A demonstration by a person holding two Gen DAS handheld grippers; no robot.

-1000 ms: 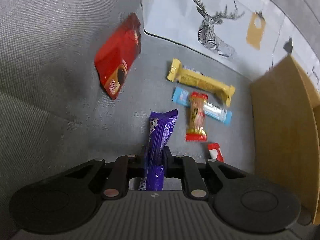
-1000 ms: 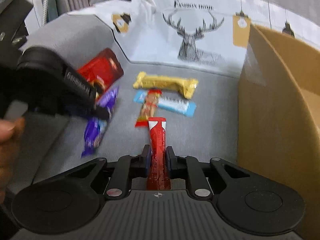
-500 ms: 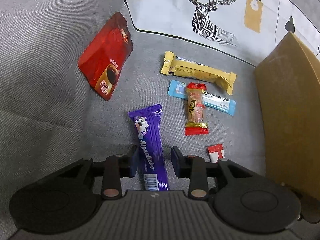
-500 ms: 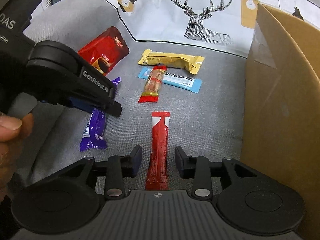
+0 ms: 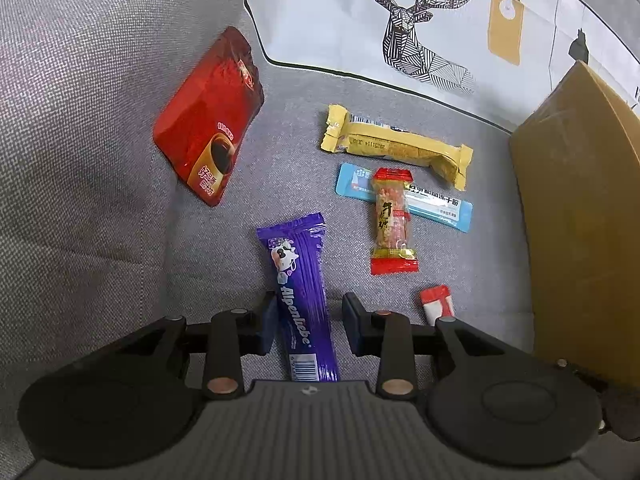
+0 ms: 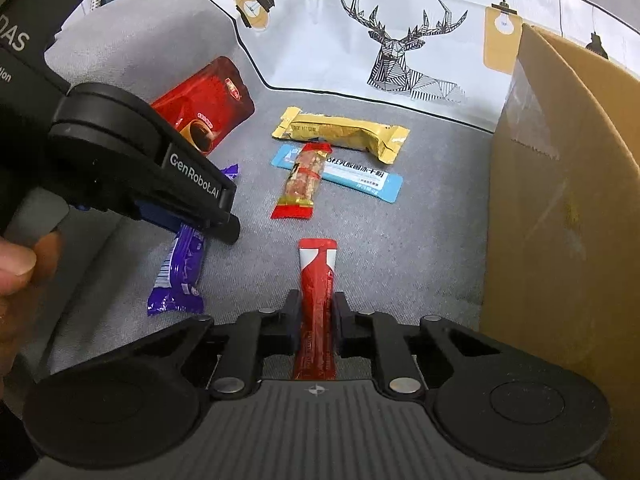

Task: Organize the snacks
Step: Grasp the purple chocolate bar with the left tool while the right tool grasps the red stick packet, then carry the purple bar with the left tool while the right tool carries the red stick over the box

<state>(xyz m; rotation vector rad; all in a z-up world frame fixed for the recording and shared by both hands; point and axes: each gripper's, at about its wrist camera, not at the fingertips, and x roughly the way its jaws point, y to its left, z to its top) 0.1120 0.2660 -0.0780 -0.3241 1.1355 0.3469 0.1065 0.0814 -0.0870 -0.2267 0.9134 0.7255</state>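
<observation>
Evidently the two tools are at different stages of the same job. The right tongs (image 6: pixel 316 320) have just been closing and now pinch the lower part of the red stick sachet (image 6: pixel 317 292), whose white-marked top end points away from the camera; gripping it lengthwise between the pads keeps the thin packet from folding. The left tongs (image 5: pixel 308 320) stand apart, and their jaws have just been opening: the purple Alpenliebe candy pack (image 5: pixel 302 300) lies flat on the grey sofa cushion (image 5: pixel 100 240) between the pads, touching the left pad or nearly so and clear of the right one, so it looks set down rather than held. Further back sit the other snacks: a red coffee pouch (image 5: pixel 212 128) leaning where the cushion rises, a yellow bar (image 5: pixel 396 146), a light blue sachet (image 5: pixel 440 204) just below it, and a red-ended clear candy bar (image 5: pixel 390 220) lying across the blue one. A cardboard box (image 6: pixel 560 200) stands at the right, close to the sachet, probably the place the snacks belong. Behind everything is a white deer-print cushion (image 6: pixel 360 32). A hand (image 6: pixel 16 264) at the left edge grips the left tool's handle.
</observation>
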